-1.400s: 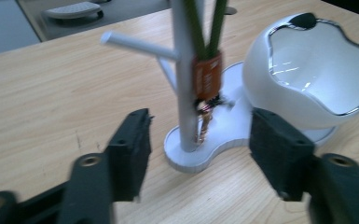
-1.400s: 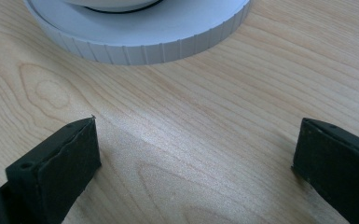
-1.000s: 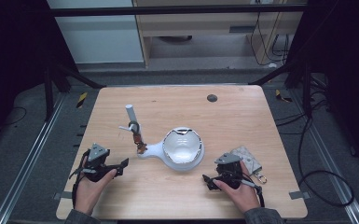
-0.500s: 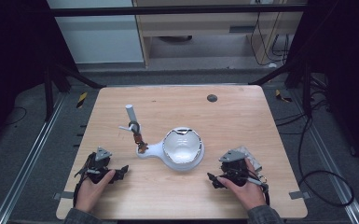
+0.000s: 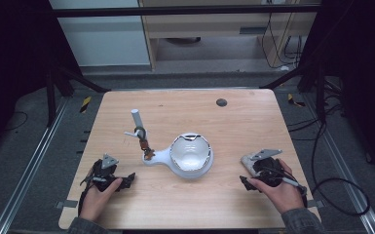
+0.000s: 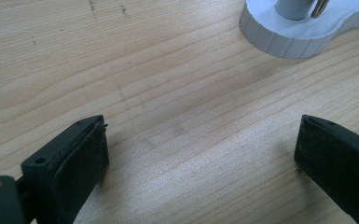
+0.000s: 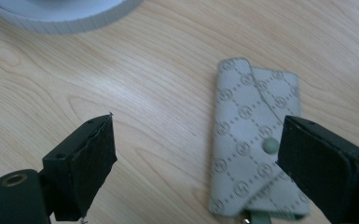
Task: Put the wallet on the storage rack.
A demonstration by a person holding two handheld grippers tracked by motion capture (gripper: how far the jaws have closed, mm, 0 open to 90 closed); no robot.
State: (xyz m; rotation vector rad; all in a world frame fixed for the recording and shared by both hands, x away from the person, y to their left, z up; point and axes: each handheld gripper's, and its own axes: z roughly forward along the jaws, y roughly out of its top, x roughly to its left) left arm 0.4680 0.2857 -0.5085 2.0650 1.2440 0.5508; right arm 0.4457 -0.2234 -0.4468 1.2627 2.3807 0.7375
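The tabletop (image 5: 253,126) is pale wood with a fine, wavy grain, squarish with rounded corners. Near its middle sits one white stand (image 5: 185,158): a round dish with a ribbed rim, joined by a narrow neck to a smaller base on the left. From that base a slim grey post (image 5: 137,122) rises and leans toward the far left, with something small and brown hanging low on it; what it is cannot be made out. A single dark round spot (image 5: 221,102) marks the far side of the tabletop.

Two hands come in from the near edge, each holding one set of black tongs. The left tongs (image 5: 108,176) rest at the near left, well apart from the stand, and in the left gripper view (image 6: 200,154) the two flat, matte pads stand spread wide over bare wood, the ribbed white base just beyond them.

The right tongs (image 5: 260,173) rest at the near right. In the right gripper view (image 7: 196,158) they too are spread wide, gripping nothing. One small grey pouch (image 7: 254,140) lies flat on the wood there, soft-looking, printed with a dotted diamond pattern and closed by a flap with a round snap. It lies between the pads, nearer the right one, which partly covers its corner.
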